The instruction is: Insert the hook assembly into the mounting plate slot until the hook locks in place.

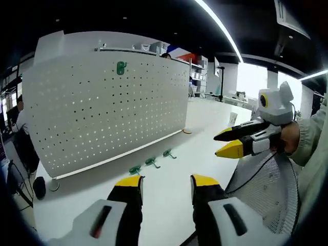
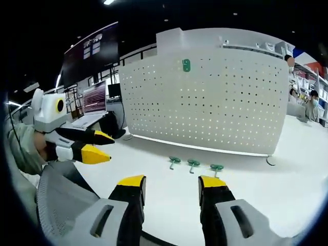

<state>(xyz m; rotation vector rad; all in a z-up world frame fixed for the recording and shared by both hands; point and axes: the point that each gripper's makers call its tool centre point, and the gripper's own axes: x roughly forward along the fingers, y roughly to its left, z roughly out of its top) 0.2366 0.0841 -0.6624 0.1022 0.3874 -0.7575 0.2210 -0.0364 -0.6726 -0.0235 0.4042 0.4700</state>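
left gripper view: left gripper [image 1: 166,187] hovering wide open, holding nothing | three green hooks [image 1: 151,162] lying on tabletop [image 1: 169,205] along pegboard [image 1: 107,110] foot | right gripper view: right gripper [image 2: 171,189] gaping, empty | hooks [image 2: 193,164] resting before pegboard [image 2: 205,102]

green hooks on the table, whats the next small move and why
Probably lower the right gripper onto the nearest of the three green hooks and close on it. Both grippers are open and hold nothing, the hooks lie loose on the table before the pegboard, and one hook already hangs there.
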